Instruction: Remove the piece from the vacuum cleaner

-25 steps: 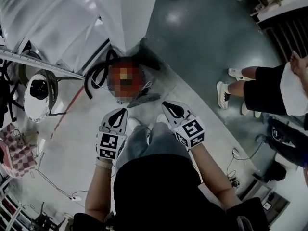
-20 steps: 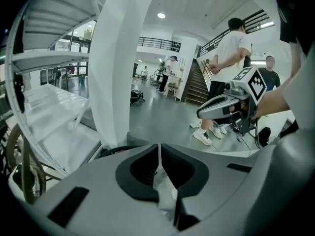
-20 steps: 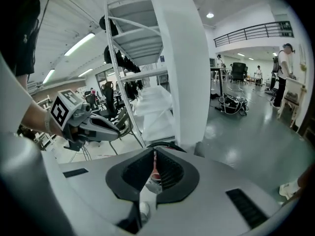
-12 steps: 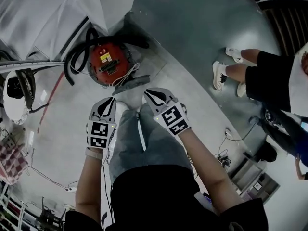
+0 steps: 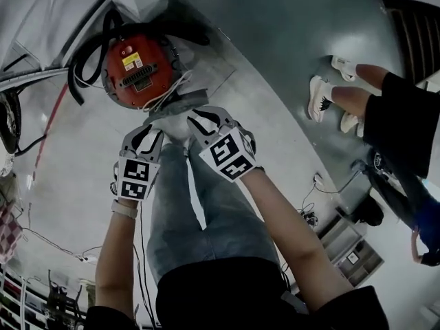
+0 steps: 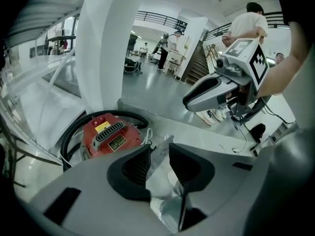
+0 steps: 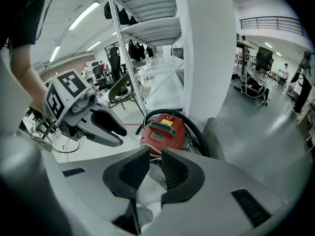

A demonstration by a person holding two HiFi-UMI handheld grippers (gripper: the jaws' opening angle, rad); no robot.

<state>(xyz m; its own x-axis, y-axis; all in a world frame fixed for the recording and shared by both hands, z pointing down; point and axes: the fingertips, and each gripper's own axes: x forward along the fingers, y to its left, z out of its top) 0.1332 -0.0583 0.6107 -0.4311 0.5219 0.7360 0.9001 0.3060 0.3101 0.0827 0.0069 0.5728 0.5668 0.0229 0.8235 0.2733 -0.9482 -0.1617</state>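
step: approach. We hover both claws just near of the vacuum cleaner (image 5: 137, 64); nothing is gripped yet.
vacuum cleaner: red and round, on the floor (image 5: 275, 115) at the foot of a white pillar (image 6: 108, 48), far-left of the claws and clear of both.
left claw (image 5: 147, 135): has just been opening, now spread, nothing between the jaws.
right claw (image 5: 206, 121): jaws apart, empty.
next: we judge the piece to be the black hose (image 5: 81, 60). One claw steadies the body, the other pulls at the joint.
count: one vacuum cleaner, one hose, one white cord (image 5: 173, 89), two claws, two white shoes (image 5: 320, 98) of a bystander at right.
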